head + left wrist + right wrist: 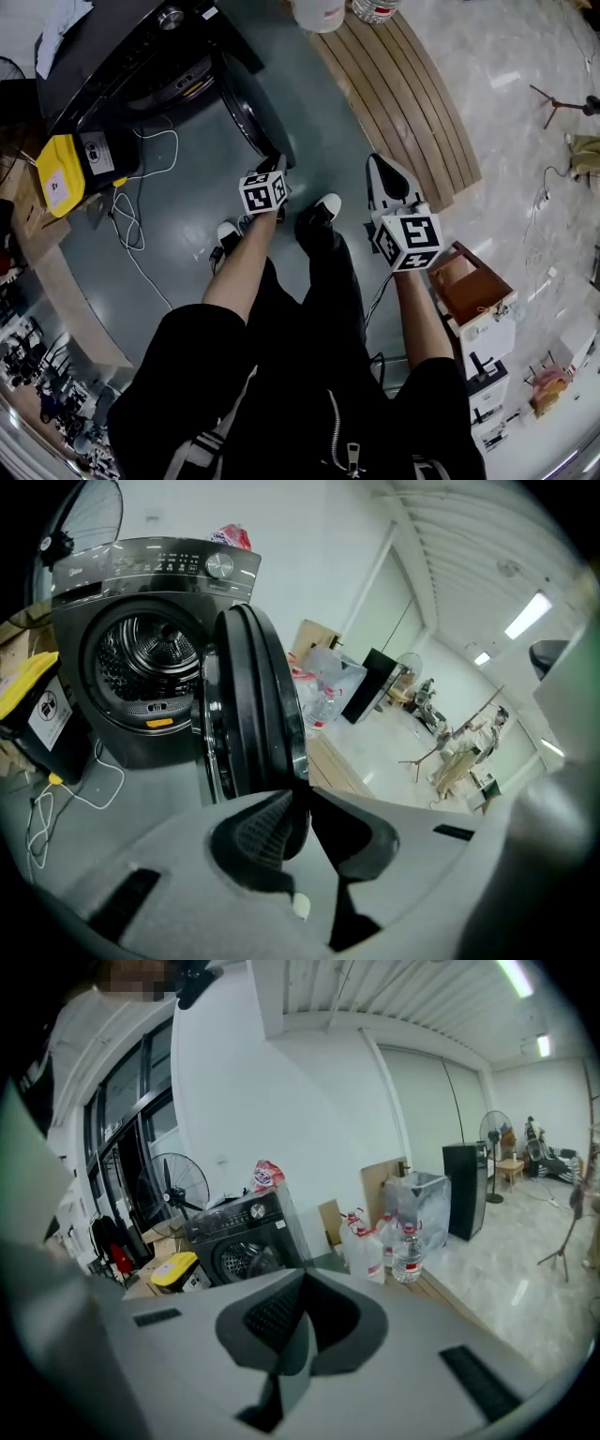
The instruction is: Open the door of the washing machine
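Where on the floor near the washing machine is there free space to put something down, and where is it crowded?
Bare: the grey floor between the open door and the wooden platform, and the pale floor right of that platform. Crowded: left of the door, with the yellow box and white cable; also lower right, around the wooden crate.
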Demonstrator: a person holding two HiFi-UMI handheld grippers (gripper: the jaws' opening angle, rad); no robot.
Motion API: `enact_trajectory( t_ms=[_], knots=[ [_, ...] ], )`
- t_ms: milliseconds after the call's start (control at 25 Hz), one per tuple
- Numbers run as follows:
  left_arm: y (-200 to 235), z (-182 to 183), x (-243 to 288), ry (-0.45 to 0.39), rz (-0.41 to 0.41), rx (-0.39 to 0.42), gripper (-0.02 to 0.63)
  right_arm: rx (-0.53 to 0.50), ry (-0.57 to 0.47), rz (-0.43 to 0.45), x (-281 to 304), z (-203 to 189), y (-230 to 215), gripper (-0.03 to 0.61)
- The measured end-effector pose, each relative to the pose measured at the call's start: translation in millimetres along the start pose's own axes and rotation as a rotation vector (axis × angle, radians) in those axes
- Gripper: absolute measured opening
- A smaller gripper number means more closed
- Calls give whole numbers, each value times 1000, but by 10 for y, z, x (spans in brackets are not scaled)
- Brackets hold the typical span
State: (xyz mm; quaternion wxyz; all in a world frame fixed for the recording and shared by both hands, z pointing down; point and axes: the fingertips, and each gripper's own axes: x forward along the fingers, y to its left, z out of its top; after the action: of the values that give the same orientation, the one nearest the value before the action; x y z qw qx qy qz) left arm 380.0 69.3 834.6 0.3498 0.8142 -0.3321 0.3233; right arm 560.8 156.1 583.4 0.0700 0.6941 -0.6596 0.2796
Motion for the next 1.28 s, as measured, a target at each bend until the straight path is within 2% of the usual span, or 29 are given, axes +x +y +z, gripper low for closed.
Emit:
enact_trajectory(
  t_ms=[360,600,680,800,920,1080,1280],
  knots=[
    [-621,288,507,-24,-15,-131,61,11,-5,-79,-232,188,-717,3],
    [-962,488,813,2,-64,-140,48,29,-15,-133,-334,255,-974,3],
    [-1070,564,861,30,-93,-118,14,37,-20,-146,-349,286,-1025,3],
    [-1160,648,780,57,-137,-70,18,40,-25,-146,-325,366,-974,3],
    [-1103,824,551,48,-154,24,16,32,-30,-118,-183,532,-796,3],
    [-799,1288,97,-33,-136,157,3,0,-37,-36,193,866,-325,3],
    [-256,1936,-695,-158,-96,263,3,-78,-48,95,770,1372,596,3]
  ],
)
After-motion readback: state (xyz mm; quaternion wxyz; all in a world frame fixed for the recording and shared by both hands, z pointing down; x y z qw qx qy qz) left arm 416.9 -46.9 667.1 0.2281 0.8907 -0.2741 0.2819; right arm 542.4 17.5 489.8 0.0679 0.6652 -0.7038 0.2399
